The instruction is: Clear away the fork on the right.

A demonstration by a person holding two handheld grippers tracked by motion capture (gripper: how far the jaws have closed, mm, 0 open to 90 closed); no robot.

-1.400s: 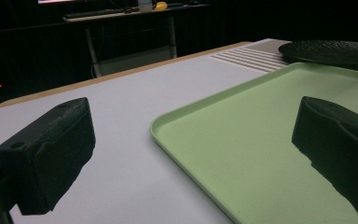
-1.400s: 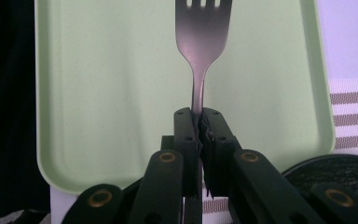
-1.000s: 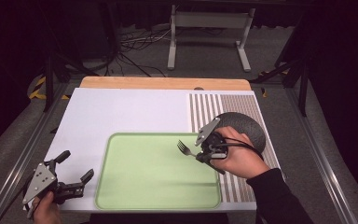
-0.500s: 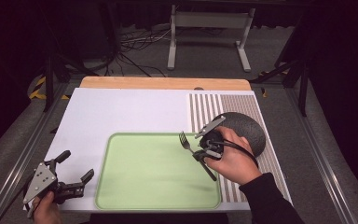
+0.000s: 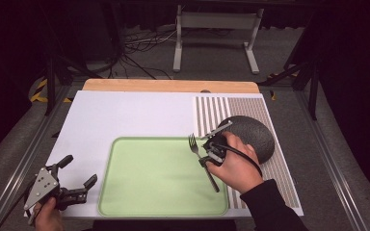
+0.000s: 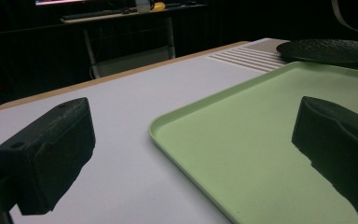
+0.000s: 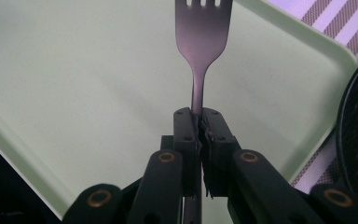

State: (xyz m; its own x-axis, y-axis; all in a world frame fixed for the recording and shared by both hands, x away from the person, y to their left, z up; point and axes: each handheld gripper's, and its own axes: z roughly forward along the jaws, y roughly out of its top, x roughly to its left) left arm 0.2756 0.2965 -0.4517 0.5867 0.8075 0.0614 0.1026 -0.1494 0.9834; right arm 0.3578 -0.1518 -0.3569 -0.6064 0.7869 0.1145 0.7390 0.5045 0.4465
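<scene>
Where jaws meet, fork (image 7: 200, 46) in right gripper (image 7: 199, 122).

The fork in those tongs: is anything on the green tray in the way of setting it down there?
Nothing visible. The fork is clamped in the right tongs above the tray, whose surface is bare.

The high view is looking forward and down from above the person's side, taking in the whole counter (image 5: 125, 115). The left gripper view is sitting low by the counter's near left corner, looking across the green tray (image 6: 242, 140) toward the dark plate (image 6: 331, 49). The right gripper view is looking down, very close, over the tray's right part. All three are sharing the tray and plate.
</scene>
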